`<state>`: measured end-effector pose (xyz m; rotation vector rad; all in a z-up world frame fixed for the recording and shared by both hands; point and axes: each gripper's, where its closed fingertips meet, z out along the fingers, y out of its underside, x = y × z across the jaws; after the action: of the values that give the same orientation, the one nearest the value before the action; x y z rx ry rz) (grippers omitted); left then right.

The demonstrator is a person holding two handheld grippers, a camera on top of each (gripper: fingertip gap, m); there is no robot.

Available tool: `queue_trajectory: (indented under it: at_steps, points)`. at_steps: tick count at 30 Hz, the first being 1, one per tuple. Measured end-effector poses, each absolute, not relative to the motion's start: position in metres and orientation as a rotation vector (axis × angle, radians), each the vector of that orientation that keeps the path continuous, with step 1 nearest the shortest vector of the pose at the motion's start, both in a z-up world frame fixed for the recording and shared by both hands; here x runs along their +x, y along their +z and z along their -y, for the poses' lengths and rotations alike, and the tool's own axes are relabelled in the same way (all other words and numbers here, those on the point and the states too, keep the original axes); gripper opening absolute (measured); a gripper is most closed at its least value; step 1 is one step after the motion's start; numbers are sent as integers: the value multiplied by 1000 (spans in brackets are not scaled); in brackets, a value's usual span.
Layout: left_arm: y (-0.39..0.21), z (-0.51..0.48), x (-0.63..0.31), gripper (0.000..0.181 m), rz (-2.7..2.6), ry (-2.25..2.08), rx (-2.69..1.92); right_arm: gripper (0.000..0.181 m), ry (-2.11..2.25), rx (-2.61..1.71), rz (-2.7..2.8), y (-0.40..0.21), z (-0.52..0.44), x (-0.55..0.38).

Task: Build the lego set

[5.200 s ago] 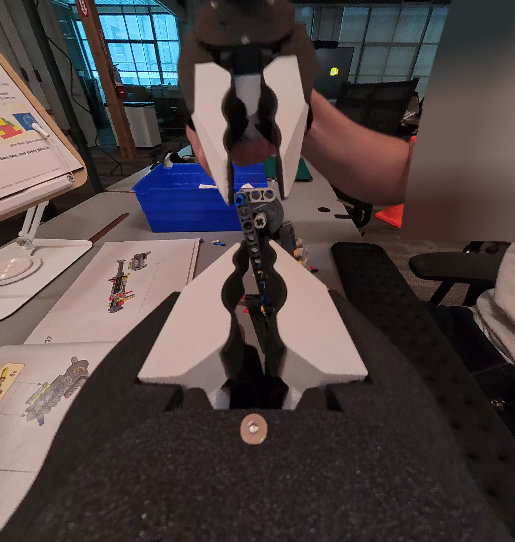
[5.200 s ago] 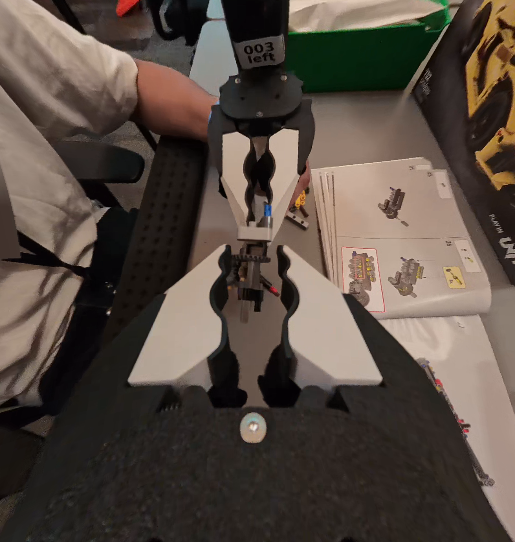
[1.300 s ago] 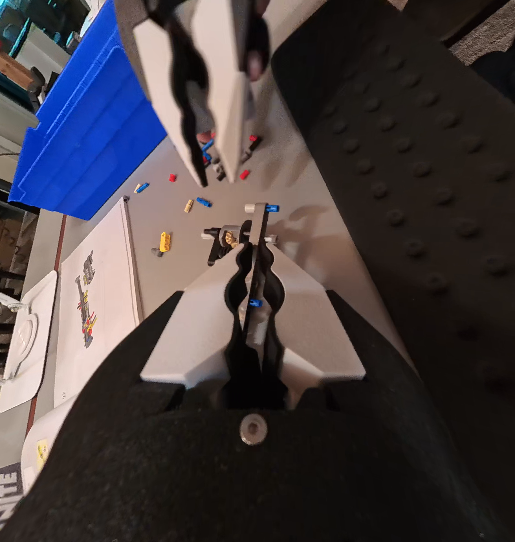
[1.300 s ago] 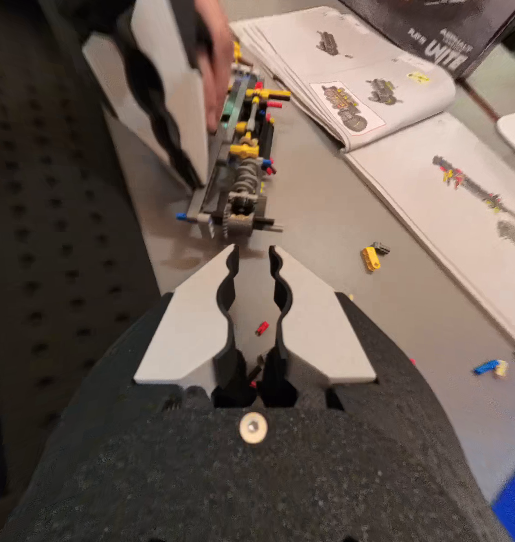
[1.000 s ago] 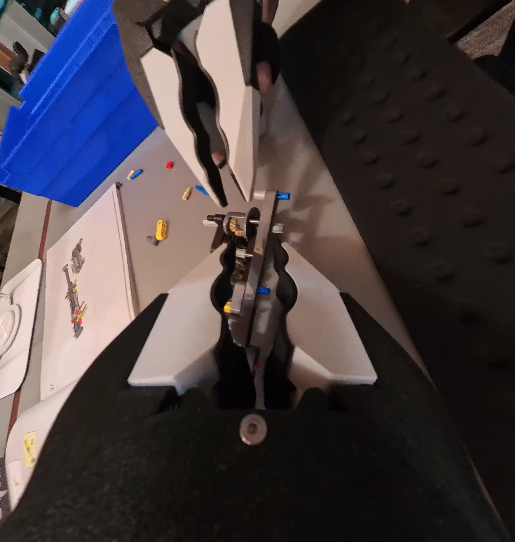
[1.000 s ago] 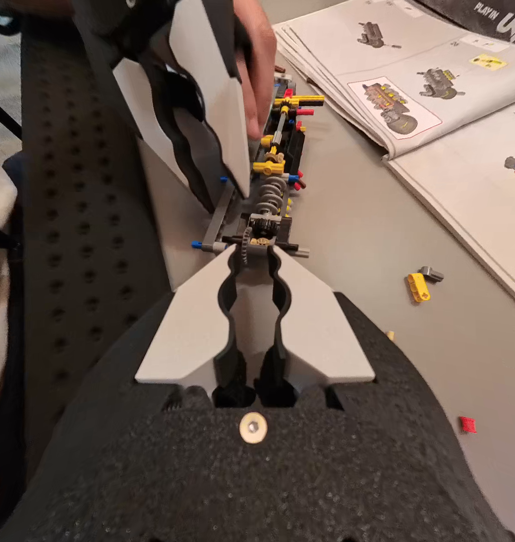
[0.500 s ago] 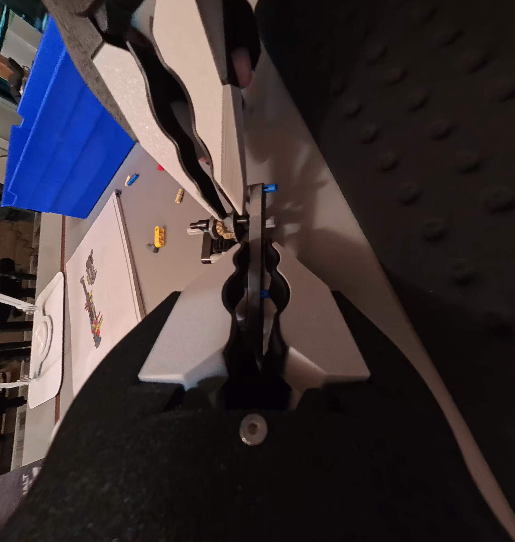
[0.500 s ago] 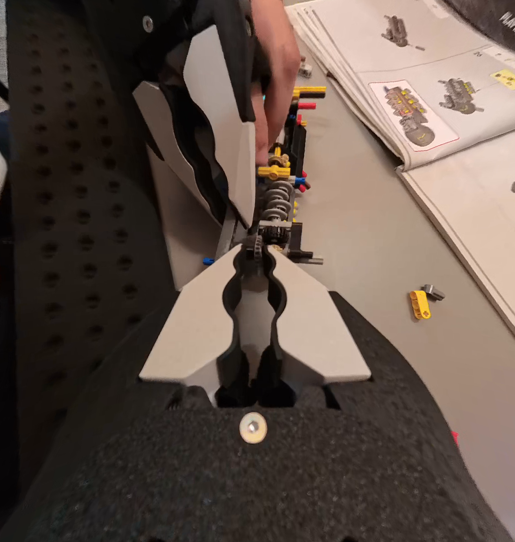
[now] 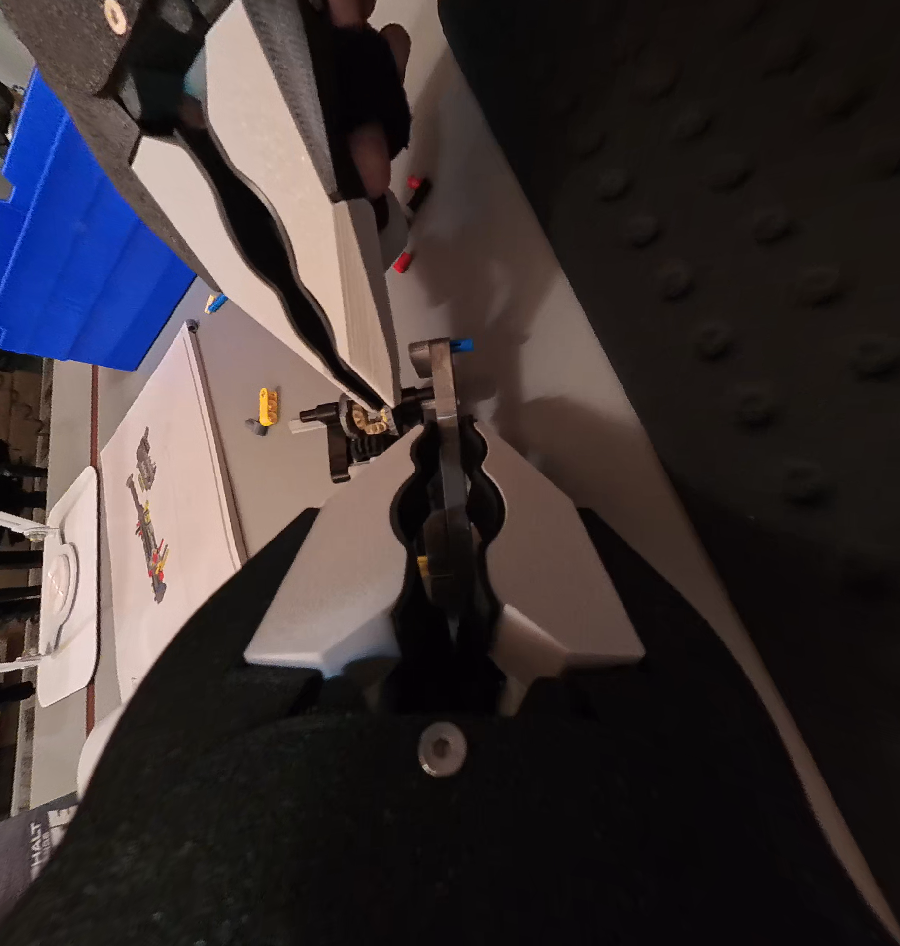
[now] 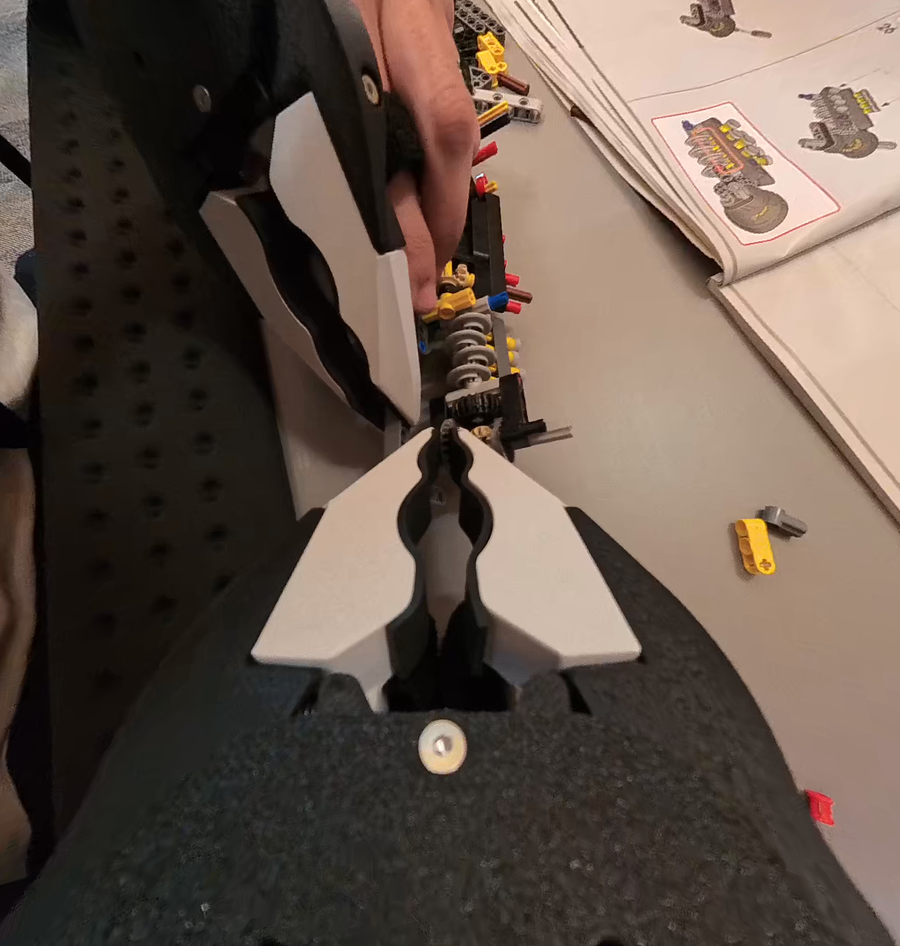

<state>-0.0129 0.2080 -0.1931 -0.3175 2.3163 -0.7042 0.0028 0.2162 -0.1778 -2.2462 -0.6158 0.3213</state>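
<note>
Left claw (image 9: 445,435) was clamped on the grey side beam of the lego assembly (image 10: 481,358), which lay on the grey table (image 10: 642,409) beside the instruction booklet (image 10: 745,128). Right claw (image 10: 445,435) was pinched on the assembly's end gear (image 10: 445,430). A yellow connector (image 10: 755,545) lay apart.

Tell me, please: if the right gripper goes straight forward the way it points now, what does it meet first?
The right gripper has its jaws nearly closed at the near end of the lego assembly, at a dark gear there. Going on, it would likely press into that assembly first; actual contact is unclear.
</note>
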Motion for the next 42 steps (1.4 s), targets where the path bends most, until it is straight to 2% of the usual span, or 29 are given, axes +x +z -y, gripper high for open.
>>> queue_trajectory:
  at_steps: [23,26,30,42]
  points:
    - [-201,-213,-6,7,-2284,-562,-439,2,334,-2267,534,-181,-219,5]
    - [-201,-213,-6,7,-2278,-563,-428,4,231,-2222,623,-181,-216,4]
    - [-200,-213,-3,7,-2266,-557,-427,25,141,-2221,739,-180,-212,0]
    - [-202,-215,2,6,-2252,-502,-425,24,-330,-2192,963,-189,-216,8]
